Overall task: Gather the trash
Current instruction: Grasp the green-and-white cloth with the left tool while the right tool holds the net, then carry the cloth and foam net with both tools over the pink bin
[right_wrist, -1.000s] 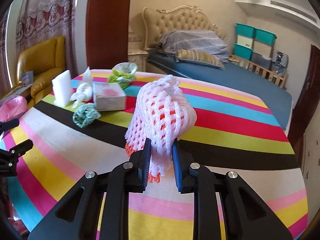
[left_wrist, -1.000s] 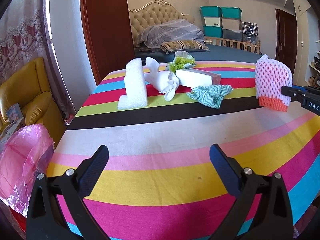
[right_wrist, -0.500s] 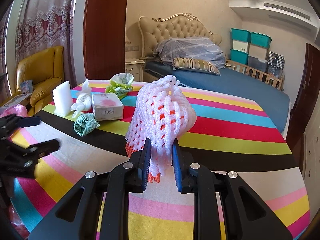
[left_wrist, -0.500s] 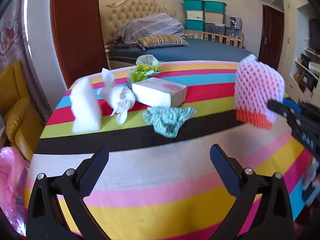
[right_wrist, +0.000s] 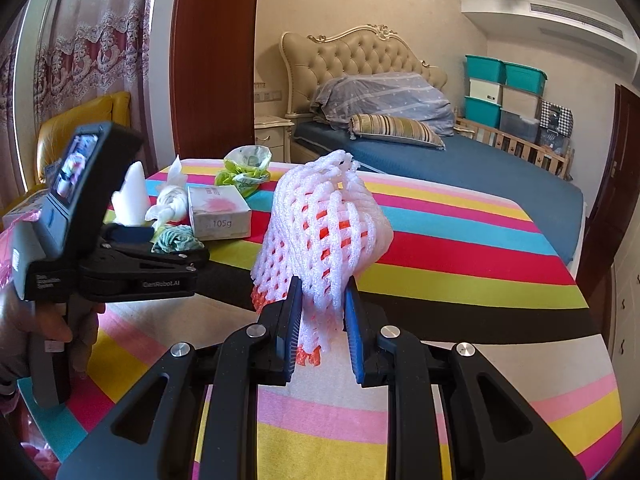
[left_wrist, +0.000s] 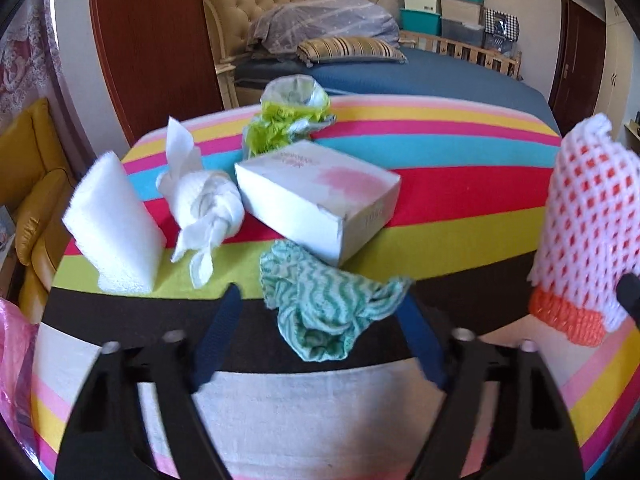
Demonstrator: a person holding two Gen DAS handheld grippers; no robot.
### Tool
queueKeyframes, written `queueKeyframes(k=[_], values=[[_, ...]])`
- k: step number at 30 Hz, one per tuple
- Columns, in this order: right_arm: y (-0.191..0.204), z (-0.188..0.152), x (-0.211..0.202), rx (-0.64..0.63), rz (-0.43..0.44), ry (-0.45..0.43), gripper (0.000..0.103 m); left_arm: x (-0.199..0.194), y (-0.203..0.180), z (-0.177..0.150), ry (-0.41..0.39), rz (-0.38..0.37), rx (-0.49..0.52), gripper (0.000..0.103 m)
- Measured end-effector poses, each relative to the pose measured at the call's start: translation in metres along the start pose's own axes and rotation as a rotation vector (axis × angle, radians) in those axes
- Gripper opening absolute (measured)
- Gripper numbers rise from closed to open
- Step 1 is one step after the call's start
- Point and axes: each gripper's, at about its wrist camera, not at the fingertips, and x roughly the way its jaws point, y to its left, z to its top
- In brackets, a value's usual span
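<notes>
Pinching the foam fruit net (right_wrist: 320,236), the right gripper (right_wrist: 322,336) has one piece; the left gripper (left_wrist: 320,344) gapes around the green crumpled cloth (left_wrist: 324,304), four pieces remaining.

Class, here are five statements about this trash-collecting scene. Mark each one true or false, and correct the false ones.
1. The right gripper grips a white foam net sleeve. True.
2. The left gripper is clamped on the white box. False: its jaws are open, either side of the green-and-white cloth.
3. The foam block stands left of the knotted tissue. True.
4. The box sits on the bed. False: it rests on the striped tablecloth.
5. A pink bag lies at the table's left edge. True.
</notes>
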Motion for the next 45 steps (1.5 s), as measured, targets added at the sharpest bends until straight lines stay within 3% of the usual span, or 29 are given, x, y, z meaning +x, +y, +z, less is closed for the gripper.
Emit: queueKeyframes(k=[1,3,12,27,38,45], values=[[0.0,0.0,0.0,0.0,0.001,0.001,0.022,0.001,0.003,-0.001,0.014,-0.031,-0.009,0.042],[0.0,0.0,0.001,-0.001,0.003,0.003,0.022,-0.007,0.008,-0.006,-0.009,-0.045,-0.029,0.037],[0.004,0.001,0.004,-0.023,0.002,0.01,0.022,-0.066,0.02,-0.048,-0.149,-0.057,-0.009,0.036],[0.019,0.001,0.007,-0.109,0.018,0.029,0.022,-0.116,0.056,-0.101,-0.237,0.02,-0.007,0.038],[0.09,-0.003,-0.017,-0.241,0.177,0.013,0.022,-0.148,0.089,-0.126,-0.291,0.077,-0.042,0.038],[0.114,-0.013,-0.021,-0.279,0.249,0.036,0.022,-0.154,0.104,-0.138,-0.291,0.103,-0.067,0.038]])
